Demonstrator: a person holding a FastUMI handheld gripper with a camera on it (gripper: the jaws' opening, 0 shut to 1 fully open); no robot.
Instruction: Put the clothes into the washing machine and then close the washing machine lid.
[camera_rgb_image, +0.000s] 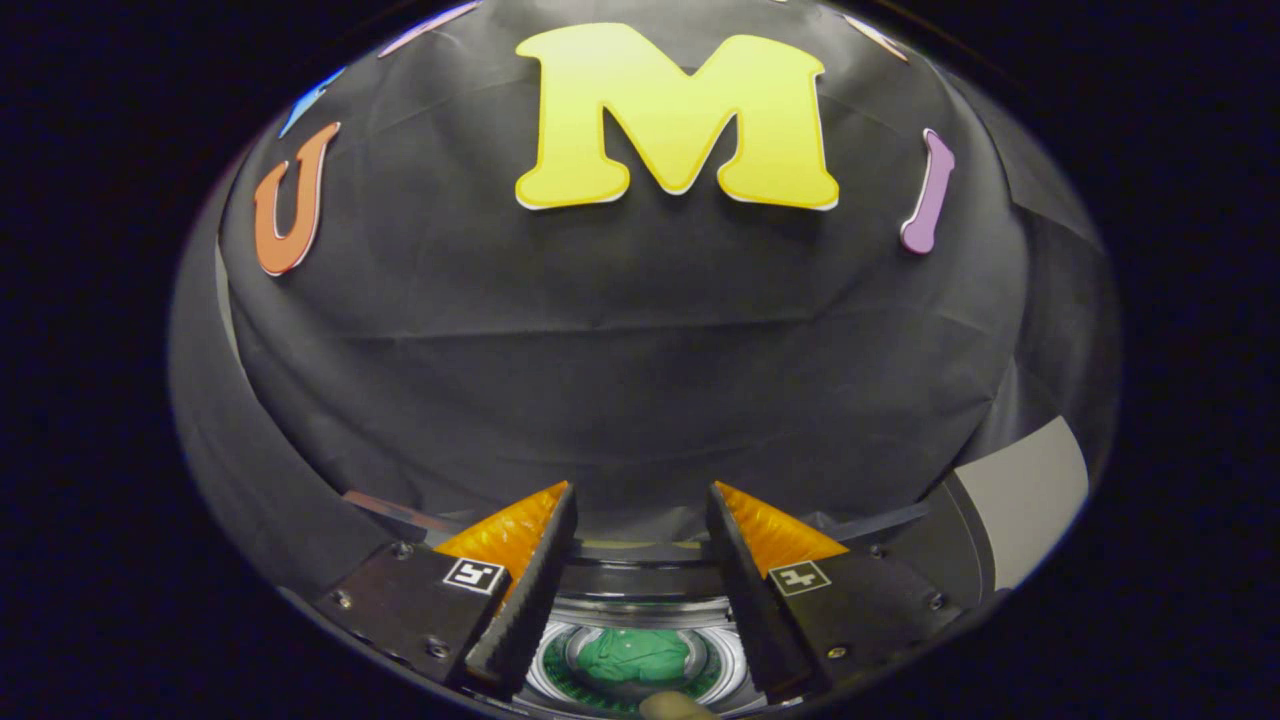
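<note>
My gripper (640, 490) is open, and nothing sits between its orange-backed fingers (520, 560). It is held high and points at the booth's black wall. Low between the fingers I look down into the round opening of the washing machine (640, 612). A green piece of clothing (632, 655) lies bunched up inside the drum, well below the fingers and not touching them. I cannot make out the lid's position.
A light grey flat panel (1020, 500) shows to the right beyond the right finger. A small tan shape (675, 706), perhaps a fingertip, sits at the near edge of the drum opening. The black cloth wall (620, 380) hangs close ahead.
</note>
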